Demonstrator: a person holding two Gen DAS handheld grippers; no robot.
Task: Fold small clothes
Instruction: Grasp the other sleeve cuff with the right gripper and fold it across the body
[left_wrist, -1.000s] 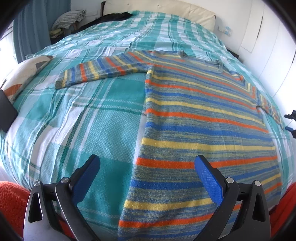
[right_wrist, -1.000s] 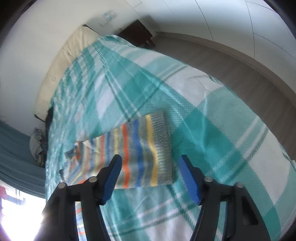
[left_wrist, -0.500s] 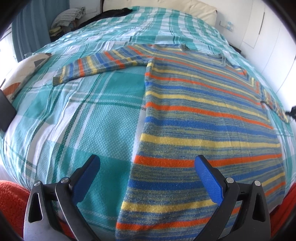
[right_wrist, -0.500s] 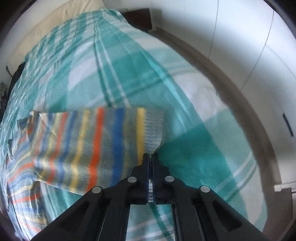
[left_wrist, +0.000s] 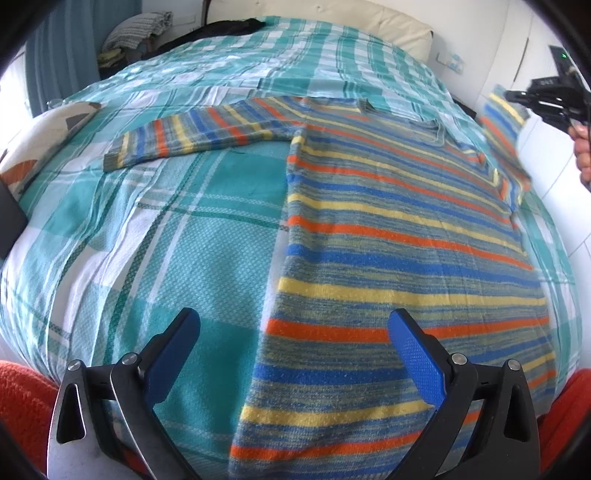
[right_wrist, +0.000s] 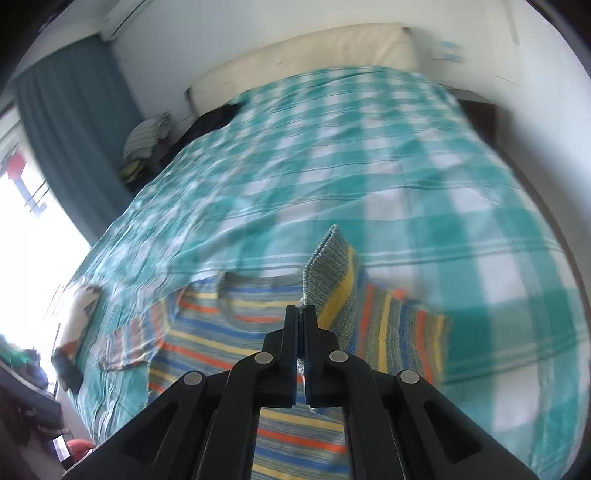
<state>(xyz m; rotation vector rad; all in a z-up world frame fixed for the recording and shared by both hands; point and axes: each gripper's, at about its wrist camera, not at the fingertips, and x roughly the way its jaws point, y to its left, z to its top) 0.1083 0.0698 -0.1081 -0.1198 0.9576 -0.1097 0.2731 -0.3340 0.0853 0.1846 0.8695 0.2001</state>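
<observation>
**Striped sweater on the bed, right sleeve lifted**

Left wrist view, nearest: the left tool (left_wrist: 294, 334) hovers at 6 o'clock with its blue fingers (left_wrist: 413, 350) spread wide and nothing between them. Directly beyond, the striped sweater (left_wrist: 399, 236) lies flat on the bed (left_wrist: 177, 236), its hem towards the camera and its body filling the frame from 6 to 2 o'clock. The left sleeve (left_wrist: 199, 138) stretches flat across the checked teal cover towards 10 o'clock. At 2 o'clock the right sleeve (left_wrist: 504, 122) rises off the bed, its cuff pinched by the right tool (left_wrist: 511, 96). A hand (left_wrist: 583, 147) shows at the frame edge at 3 o'clock. Farthest, at 12 o'clock, a cream headboard (left_wrist: 369, 18) stands against the wall.

Right wrist view, nearest: the right tool (right_wrist: 302, 314) is closed on the grey ribbed cuff (right_wrist: 325, 269), which stands up just past its tips. Below and beyond, the sweater's neckline (right_wrist: 255, 291) lies at centre. A blue curtain (right_wrist: 74, 140) hangs at 10 o'clock.
</observation>
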